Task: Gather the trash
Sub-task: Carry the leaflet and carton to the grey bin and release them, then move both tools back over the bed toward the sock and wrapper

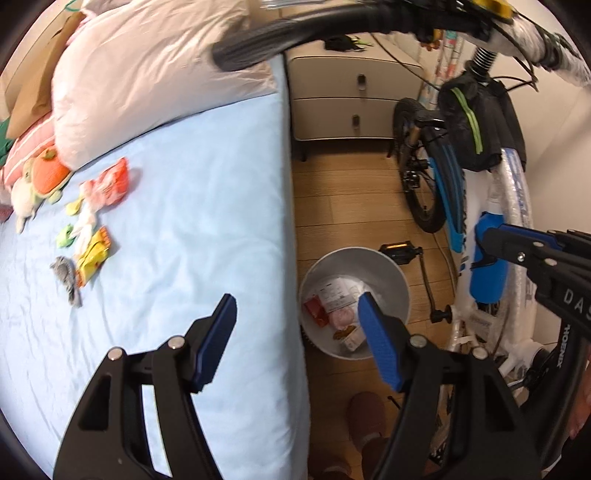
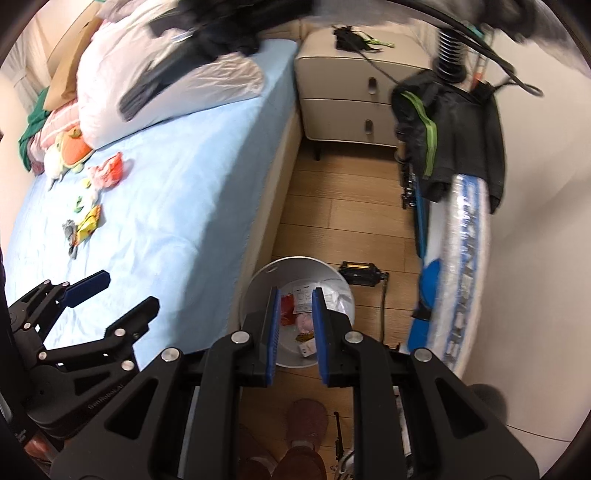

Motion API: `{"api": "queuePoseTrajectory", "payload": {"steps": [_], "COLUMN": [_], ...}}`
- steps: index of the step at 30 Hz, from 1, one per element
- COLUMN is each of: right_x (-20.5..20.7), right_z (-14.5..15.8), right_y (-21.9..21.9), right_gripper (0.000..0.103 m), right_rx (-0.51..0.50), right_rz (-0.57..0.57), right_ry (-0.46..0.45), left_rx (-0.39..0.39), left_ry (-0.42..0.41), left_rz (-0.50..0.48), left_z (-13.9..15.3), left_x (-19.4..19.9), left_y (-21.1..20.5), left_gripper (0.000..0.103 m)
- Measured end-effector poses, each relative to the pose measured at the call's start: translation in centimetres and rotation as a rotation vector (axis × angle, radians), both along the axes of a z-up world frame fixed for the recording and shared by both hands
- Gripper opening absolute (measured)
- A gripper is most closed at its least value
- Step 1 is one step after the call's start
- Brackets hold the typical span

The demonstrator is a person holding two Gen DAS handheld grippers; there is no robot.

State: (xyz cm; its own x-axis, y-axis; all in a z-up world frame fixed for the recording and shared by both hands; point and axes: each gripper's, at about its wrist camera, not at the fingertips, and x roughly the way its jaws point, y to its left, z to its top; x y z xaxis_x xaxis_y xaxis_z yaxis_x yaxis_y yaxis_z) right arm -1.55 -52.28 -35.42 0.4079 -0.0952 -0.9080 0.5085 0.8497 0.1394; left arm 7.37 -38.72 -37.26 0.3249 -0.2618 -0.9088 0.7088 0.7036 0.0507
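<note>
A grey trash bin (image 1: 391,269) stands on the wood floor beside the bed; it holds wrappers and paper (image 2: 306,295). On the blue bed sheet lie trash pieces: an orange-red wrapper (image 1: 110,182), a yellow wrapper (image 1: 92,258), small green scraps (image 1: 65,236) and a grey scrap (image 1: 66,275). My left gripper (image 1: 299,314) is open and empty, over the bed edge and the bin. My right gripper (image 2: 295,310) hovers above the bin (image 2: 258,288), jaws partly open with nothing between them. The left gripper also shows in the right wrist view (image 2: 122,291).
A bicycle (image 1: 491,192) stands right of the bin, its handlebar (image 1: 295,29) overhead and pedal (image 1: 399,251) beside the bin. A nightstand (image 1: 351,99) stands at the back. Pillows (image 1: 147,66) and a plush toy (image 1: 37,181) lie on the bed. Feet in slippers (image 2: 306,417) are below.
</note>
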Motion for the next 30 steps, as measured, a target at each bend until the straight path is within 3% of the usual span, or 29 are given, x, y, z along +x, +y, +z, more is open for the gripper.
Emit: {"api": "queuePoseTrajectory", "payload": {"steps": [7,11,17,19,22,30], "right_x": [3.8,6.4,11.0,12.5,14.7,21.0], "right_z": [1.2,2.3,3.9,4.4,5.2,5.1], "right_y": [6.1,10.8,18.1,20.1,22.7,26.7], "right_gripper": [0.016,0.029,0.029,0.034,0.055,0.063], "right_rx": [0.006,0.005,0.0,-0.009,-0.032,-0.065], "right_rz": [0.125,0.214,0.335,0.37,0.401,0.494], "right_ry": [-0.019,-0.041,-0.075,-0.086,-0.116,-0.138], "left_rx": [0.001,0.005,0.016,0.018,0.015,-0.006], "left_ry": [-0.011,-0.024,-0.042,-0.045,-0.055,-0.073], "left_rz": [0.138,0.23,0.372,0.415,0.471,0.548], "left_z": [1.2,2.3,3.5,3.8,4.4,4.5], "left_x": [2.2,3.7,6.8,7.9,9.5,13.7], "left_y": [7.0,12.1,20.2,22.6,25.7,29.1], "left_gripper": [0.068,0.068,0.068,0.068,0.068,0.068]}}
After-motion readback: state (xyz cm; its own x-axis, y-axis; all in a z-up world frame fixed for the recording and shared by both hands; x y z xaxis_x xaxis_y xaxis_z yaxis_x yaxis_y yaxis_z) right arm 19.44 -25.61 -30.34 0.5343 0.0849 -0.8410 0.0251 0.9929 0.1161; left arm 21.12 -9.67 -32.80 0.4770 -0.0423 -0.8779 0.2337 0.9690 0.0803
